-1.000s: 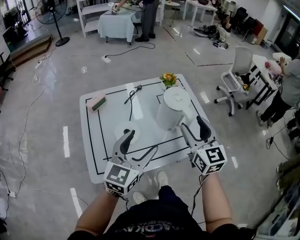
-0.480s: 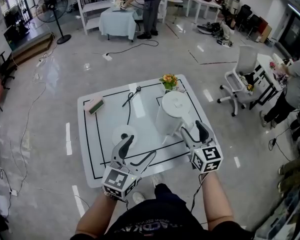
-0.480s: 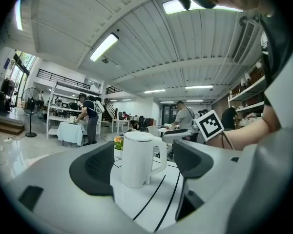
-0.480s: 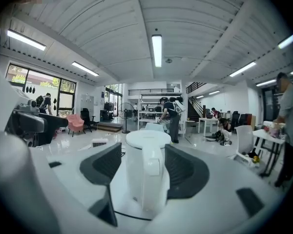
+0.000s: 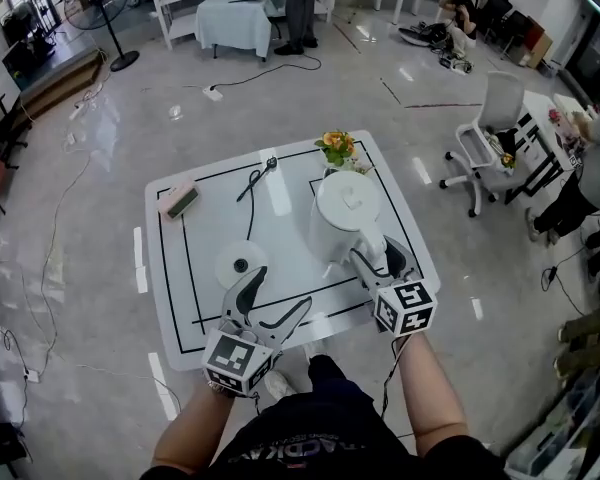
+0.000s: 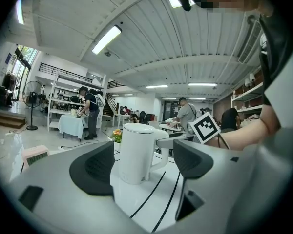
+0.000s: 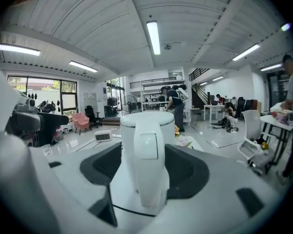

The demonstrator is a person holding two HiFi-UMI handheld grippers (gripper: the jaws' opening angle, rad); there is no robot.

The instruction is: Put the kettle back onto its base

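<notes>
Head view: white bench (image 5: 195, 268) with black lines on it, glossy grey floor (image 5: 100, 148), open workshop, office chair (image 5: 485, 133) off the right edge. White kettle (image 5: 348, 213), lid on, stands upright near the right edge. Round base (image 5: 241, 265) lies well apart, nearer the near-left corner.
Left gripper view: left tongs (image 6: 144, 162) spread wide and empty, kettle beyond them.
Right gripper view: right tongs (image 7: 145, 172) spread, a jaw on either side of the kettle handle (image 7: 149, 155), not clamped.
</notes>
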